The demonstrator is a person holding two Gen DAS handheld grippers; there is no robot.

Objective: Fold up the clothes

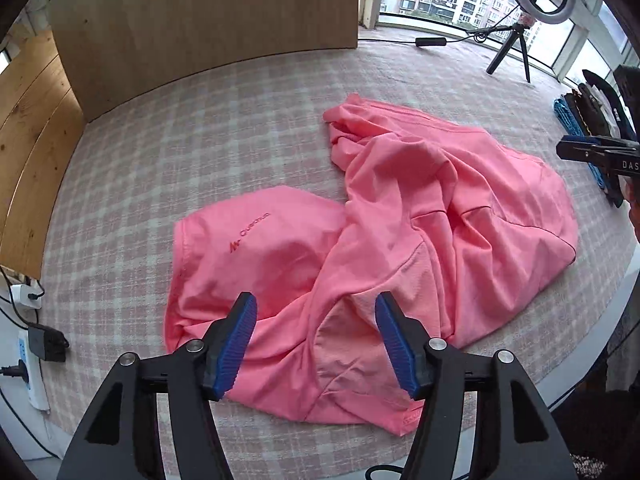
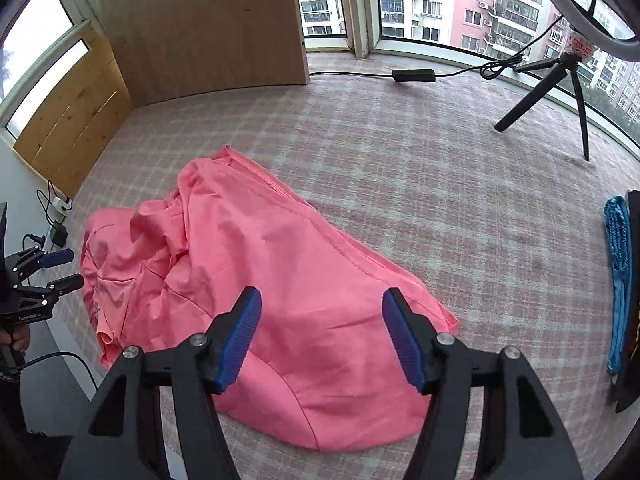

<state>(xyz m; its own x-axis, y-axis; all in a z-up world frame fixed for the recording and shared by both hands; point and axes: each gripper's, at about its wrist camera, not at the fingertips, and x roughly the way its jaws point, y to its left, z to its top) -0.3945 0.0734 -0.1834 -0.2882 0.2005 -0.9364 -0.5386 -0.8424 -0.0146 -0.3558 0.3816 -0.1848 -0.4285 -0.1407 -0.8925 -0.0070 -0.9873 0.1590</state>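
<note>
I held my left gripper point(image 1: 316, 312) and right gripper point(image 2: 322, 308) above the crumpled pink shirt point(image 1: 400, 220), which lay on the checked cloth point(image 1: 200, 140). Both stood parted, gripping nothing.

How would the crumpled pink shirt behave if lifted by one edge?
The crumpled pink sports shirt would probably drape limply: it already lies in soft folds. Its thin, smooth-looking fabric suggests it is light and perhaps slippery. Pushed across the checked cloth, it would likely bunch rather than slide whole.
</note>
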